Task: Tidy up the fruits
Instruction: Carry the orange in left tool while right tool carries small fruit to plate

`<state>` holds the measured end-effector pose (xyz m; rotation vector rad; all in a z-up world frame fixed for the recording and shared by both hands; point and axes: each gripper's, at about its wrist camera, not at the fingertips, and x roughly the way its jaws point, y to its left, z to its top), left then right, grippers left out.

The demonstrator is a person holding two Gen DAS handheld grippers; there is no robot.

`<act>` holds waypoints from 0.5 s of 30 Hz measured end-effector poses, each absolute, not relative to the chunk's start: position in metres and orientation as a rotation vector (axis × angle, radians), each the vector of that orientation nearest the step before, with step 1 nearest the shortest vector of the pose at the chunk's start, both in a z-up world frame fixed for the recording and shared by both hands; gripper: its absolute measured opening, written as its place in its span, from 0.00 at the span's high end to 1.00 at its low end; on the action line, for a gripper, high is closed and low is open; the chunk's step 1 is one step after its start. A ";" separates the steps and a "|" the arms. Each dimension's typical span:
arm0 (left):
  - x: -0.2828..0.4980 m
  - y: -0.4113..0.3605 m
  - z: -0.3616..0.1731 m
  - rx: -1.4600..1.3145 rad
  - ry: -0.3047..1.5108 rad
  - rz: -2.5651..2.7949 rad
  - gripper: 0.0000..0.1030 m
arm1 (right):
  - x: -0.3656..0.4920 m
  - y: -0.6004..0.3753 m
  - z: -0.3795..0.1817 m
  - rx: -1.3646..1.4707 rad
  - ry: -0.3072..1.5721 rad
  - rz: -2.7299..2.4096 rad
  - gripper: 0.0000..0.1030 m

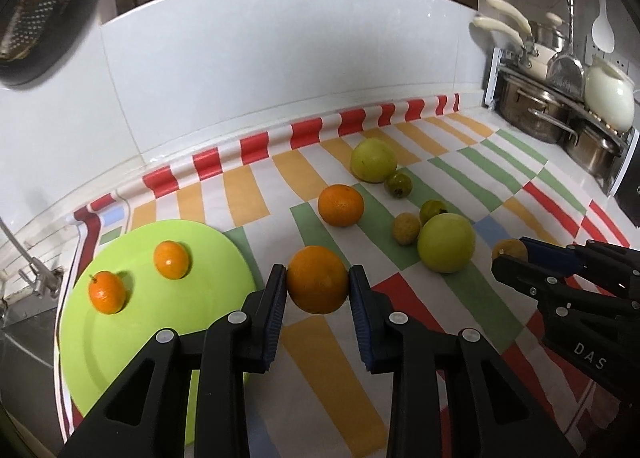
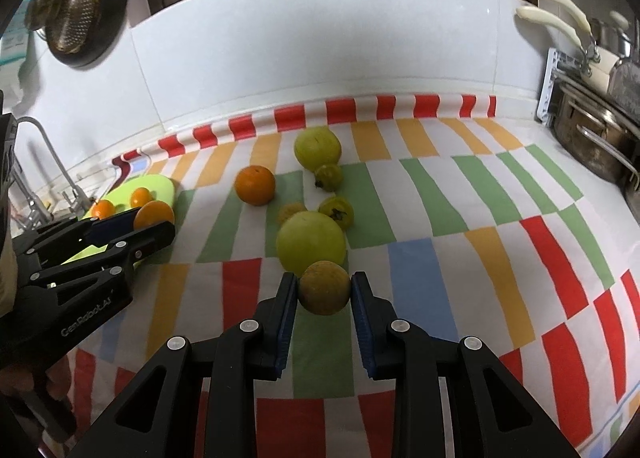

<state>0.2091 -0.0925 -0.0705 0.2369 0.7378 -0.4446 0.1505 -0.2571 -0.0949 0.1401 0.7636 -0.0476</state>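
My left gripper [image 1: 318,284] is shut on an orange [image 1: 317,279], just right of the green plate [image 1: 120,338]. The plate holds two small oranges [image 1: 107,292] [image 1: 171,259]. My right gripper [image 2: 324,290] is shut on a small brownish-yellow fruit [image 2: 324,287], right in front of a large green fruit [image 2: 311,242]. On the striped cloth lie another orange [image 1: 341,205], a second large green fruit [image 1: 373,165] at the back and several small yellow-green fruits [image 1: 406,228]. The left gripper with its orange also shows in the right wrist view [image 2: 154,215].
A rack of steel pots and pans [image 1: 560,97] stands at the back right. A faucet and sink [image 2: 40,177] lie left of the plate. A white tiled wall [image 1: 280,57] runs behind the cloth. A strainer [image 2: 76,9] hangs on the wall at upper left.
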 end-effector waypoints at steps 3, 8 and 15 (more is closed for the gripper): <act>0.202 -0.089 -0.064 0.228 0.727 -0.440 0.69 | 0.145 -0.254 -0.088 0.132 0.746 -0.039 0.72; 0.187 -0.080 -0.051 0.208 0.699 -0.425 0.69 | 0.135 -0.247 -0.076 0.114 0.717 -0.017 0.72; 0.167 -0.068 -0.036 0.186 0.660 -0.399 0.69 | 0.123 -0.237 -0.059 0.086 0.676 0.012 0.72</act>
